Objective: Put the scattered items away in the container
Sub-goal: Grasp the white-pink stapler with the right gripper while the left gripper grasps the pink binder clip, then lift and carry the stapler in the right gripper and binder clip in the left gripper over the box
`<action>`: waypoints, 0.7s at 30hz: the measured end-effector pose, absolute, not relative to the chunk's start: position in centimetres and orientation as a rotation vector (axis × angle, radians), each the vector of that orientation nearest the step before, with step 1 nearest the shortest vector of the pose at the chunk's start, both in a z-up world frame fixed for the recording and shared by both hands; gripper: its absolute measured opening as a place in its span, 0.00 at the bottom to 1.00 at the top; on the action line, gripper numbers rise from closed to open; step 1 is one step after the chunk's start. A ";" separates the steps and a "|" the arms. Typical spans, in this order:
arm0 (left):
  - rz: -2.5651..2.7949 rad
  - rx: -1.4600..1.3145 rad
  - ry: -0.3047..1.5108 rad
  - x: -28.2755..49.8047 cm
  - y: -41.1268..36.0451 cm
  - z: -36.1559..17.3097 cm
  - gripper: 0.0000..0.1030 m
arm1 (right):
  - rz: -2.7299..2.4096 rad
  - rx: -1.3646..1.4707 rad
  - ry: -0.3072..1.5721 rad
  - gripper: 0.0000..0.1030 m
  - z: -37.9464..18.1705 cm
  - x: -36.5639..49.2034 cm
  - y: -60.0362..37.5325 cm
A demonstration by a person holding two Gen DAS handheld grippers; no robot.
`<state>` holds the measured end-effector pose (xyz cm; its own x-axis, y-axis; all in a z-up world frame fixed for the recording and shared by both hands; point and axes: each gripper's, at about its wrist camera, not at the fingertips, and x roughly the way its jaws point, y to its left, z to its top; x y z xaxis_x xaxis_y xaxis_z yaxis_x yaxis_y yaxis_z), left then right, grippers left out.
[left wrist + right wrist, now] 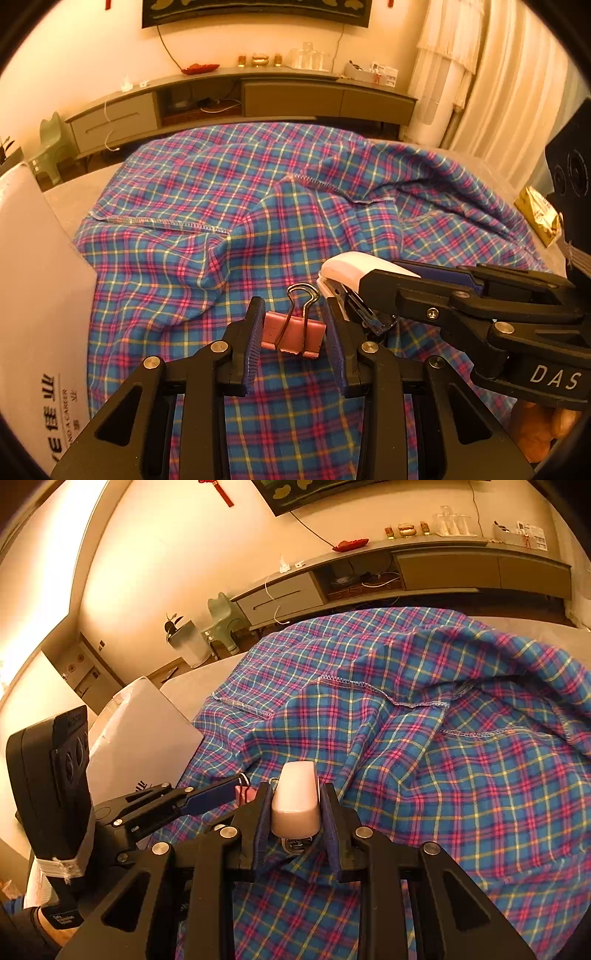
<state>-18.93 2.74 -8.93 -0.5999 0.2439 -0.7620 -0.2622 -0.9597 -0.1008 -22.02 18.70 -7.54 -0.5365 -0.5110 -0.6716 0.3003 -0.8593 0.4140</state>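
Observation:
A pink binder clip point(291, 334) with its wire handles folded up sits between the pads of my left gripper point(293, 307), which is shut on its two sides just above the plaid cloth point(258, 206). My right gripper point(295, 791) is shut on a white stapler point(295, 801), held nose-forward. In the left wrist view the right gripper point(365, 284) reaches in from the right with the stapler point(354, 267), close beside the clip. In the right wrist view the left gripper point(243, 790) shows to the left, a sliver of the pink clip point(248, 796) at its tip.
A white box point(37, 277) with printed lettering stands at the cloth's left edge, seen too as the white box point(147, 731). A gold foil packet point(539, 214) lies at the far right. A low TV cabinet point(240, 99) lines the back wall.

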 end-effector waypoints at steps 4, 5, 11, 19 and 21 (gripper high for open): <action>2.585 -1.226 0.028 -18.1 2.5 -8.1 0.33 | -2.406 1.152 -0.336 0.27 -6.9 -20.9 18.8; 2.588 -1.226 0.035 -17.9 2.5 -7.9 0.33 | -2.411 1.151 -0.332 0.27 -6.8 -20.6 18.8; 2.595 -1.205 0.042 -16.5 2.4 -6.9 0.33 | -2.443 1.138 -0.310 0.27 -5.9 -18.5 18.8; 2.608 -1.190 0.011 -15.2 1.8 -5.4 0.33 | -2.499 1.147 -0.270 0.26 -5.1 -14.7 20.2; 2.603 -1.180 0.008 -14.8 1.8 -5.1 0.33 | -2.494 1.194 -0.264 0.26 -5.8 -13.8 20.8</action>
